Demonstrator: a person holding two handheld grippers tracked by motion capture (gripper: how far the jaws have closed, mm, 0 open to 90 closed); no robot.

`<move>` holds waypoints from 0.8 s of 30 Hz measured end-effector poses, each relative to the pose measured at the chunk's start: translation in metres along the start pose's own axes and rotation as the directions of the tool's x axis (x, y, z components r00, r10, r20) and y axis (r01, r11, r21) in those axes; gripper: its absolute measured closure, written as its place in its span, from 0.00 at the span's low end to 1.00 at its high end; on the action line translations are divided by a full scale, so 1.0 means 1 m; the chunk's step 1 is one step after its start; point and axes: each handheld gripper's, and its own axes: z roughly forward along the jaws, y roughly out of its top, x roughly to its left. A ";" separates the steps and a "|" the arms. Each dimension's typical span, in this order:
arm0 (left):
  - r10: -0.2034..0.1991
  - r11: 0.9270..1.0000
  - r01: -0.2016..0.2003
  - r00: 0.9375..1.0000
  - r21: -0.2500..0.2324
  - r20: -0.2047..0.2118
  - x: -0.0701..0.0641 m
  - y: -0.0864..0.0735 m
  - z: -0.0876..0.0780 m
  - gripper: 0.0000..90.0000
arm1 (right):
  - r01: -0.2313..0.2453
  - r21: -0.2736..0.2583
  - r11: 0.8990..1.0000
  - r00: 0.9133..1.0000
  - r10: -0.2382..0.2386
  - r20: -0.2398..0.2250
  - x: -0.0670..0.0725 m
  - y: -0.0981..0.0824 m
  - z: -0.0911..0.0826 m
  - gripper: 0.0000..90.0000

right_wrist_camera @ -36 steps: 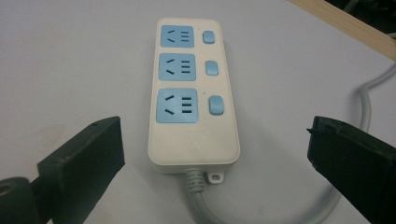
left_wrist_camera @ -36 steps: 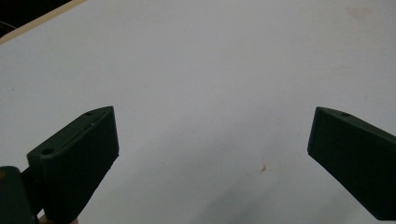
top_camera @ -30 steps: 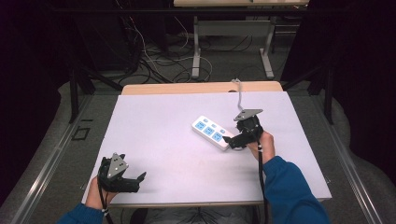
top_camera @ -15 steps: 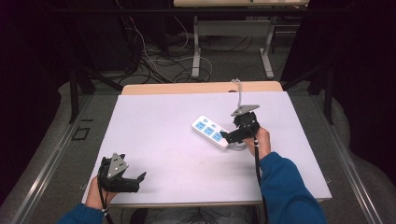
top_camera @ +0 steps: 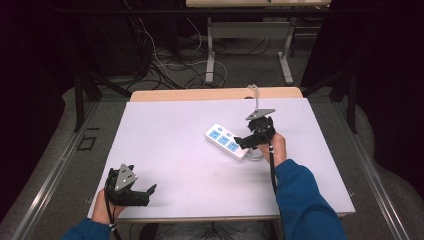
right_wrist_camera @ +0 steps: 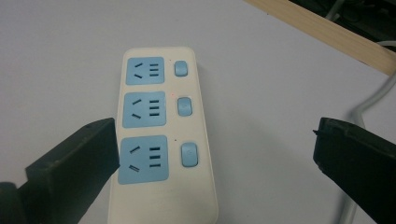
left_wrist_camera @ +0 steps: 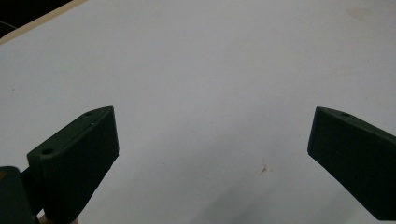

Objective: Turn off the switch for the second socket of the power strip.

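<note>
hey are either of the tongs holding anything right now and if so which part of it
Nothing is held. The right tongs are open above the near end of the power strip, jaws apart. The left tongs are open over the bare table.

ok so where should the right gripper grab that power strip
Across the short width of the power strip, at the near end by the last socket, coming down from above. It lies flat on the table, and its long sides are straight and parallel, so the open right gripper can probably straddle them. Its white cable leaves little room for an end-on grip.
</note>
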 end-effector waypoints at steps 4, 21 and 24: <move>0.001 1.000 -0.001 1.000 -0.002 -0.002 0.000 0.000 0.000 0.02 | -0.012 0.008 1.000 1.000 0.012 0.026 -0.004 0.001 0.004 0.00; -0.002 1.000 0.002 1.000 -0.005 -0.006 0.000 0.000 0.001 0.02 | -0.021 0.012 1.000 0.999 0.021 0.026 -0.005 0.006 0.020 0.00; -0.001 1.000 0.001 1.000 -0.002 -0.005 0.000 0.000 0.000 0.02 | -0.033 0.016 0.999 0.999 0.032 0.027 -0.006 0.006 0.022 0.00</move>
